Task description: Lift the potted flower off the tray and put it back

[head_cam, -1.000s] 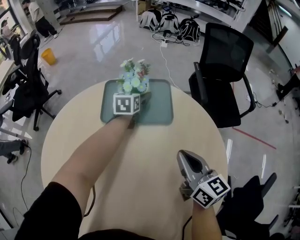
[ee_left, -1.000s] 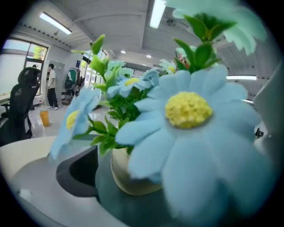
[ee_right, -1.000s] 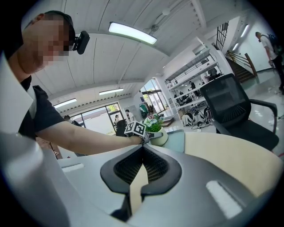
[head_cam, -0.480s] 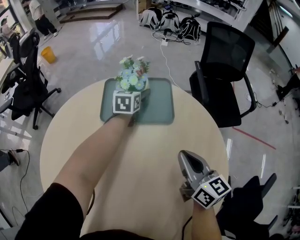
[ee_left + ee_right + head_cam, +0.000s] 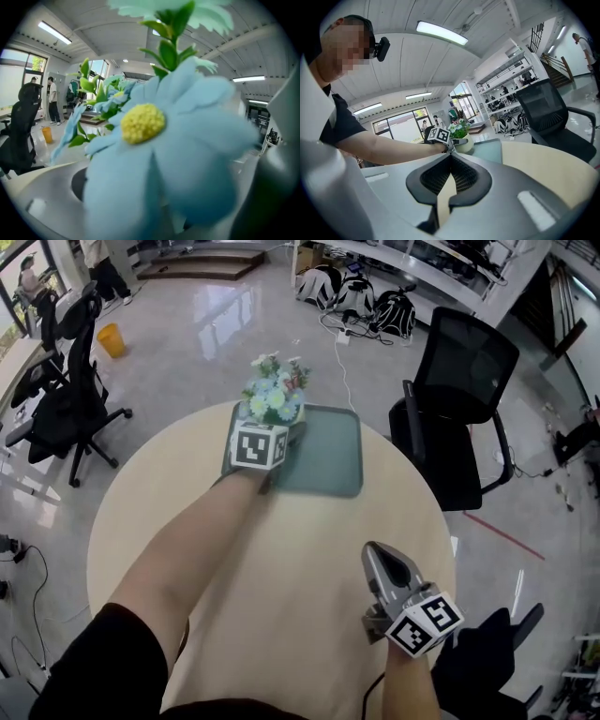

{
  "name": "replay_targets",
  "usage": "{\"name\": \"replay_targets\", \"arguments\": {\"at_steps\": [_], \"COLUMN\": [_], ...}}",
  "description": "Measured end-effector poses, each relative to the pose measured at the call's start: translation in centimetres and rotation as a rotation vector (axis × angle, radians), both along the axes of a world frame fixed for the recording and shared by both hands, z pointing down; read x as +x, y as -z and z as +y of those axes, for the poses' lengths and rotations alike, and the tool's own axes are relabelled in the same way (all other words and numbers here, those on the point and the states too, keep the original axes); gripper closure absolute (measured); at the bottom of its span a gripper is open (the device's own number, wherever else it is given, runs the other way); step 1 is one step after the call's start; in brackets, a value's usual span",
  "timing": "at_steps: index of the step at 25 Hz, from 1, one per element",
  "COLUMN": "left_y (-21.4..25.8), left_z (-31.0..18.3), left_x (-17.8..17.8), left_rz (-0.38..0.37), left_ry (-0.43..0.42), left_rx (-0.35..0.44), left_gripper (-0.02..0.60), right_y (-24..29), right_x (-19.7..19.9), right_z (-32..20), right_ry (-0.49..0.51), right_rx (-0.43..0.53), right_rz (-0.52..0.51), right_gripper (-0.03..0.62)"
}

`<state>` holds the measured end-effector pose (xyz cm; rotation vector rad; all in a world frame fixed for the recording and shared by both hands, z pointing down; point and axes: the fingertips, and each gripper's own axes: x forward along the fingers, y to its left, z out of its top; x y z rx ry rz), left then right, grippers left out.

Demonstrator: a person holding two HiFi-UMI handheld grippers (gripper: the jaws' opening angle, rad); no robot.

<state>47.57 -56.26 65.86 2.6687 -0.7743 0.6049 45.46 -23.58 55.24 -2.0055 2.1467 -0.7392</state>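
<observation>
— While the left gripper (image 5: 278, 433) is stretched out across the round table (image 5: 309, 549), what sits between its jaws?

— The potted flower (image 5: 275, 395). The jaws have just been closing, and they are clamped on it. The right gripper view shows one dark jaw lying against the side of the cream pot (image 5: 465, 143). In the left gripper's own view, a blue bloom (image 5: 178, 154) with a yellow centre fills nearly everything and hides the pads.

— Where is the plant, exactly?

— It is upright at the far left corner of the green tray (image 5: 328, 460), and its blossoms reach past the tray's far edge. I cannot tell whether the pot's base is clear of the tray.

— And the other hand?

— The right gripper (image 5: 380, 557) is over the near right part of the table, well apart from the tray. Its jaws are pressed together with nothing between them.

— Anything nearby?

— A black office chair (image 5: 459, 381) stands just beyond the table, on the right.
</observation>
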Motion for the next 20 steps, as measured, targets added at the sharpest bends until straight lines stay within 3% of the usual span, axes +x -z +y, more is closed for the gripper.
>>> {"name": "replay_targets", "arguments": {"at_steps": [8,20], "left_y": [3.5,6.9], "left_z": [-1.7,-4.7], "left_x": [-5.2,-17.6], "left_rz": [-0.007,-0.016], "left_ry": [0.034,0.135], "left_rx": [0.032,0.064], "left_gripper": [0.115,0.115], "right_y": [2.8,6.2], "right_x": [-3.4,-11.3], "right_z": [-1.5,-4.5], "right_ry": [0.049,0.161], "right_rx": [0.009,0.02], "right_rz": [0.03,0.061], "right_gripper": [0.58,0.58]}}
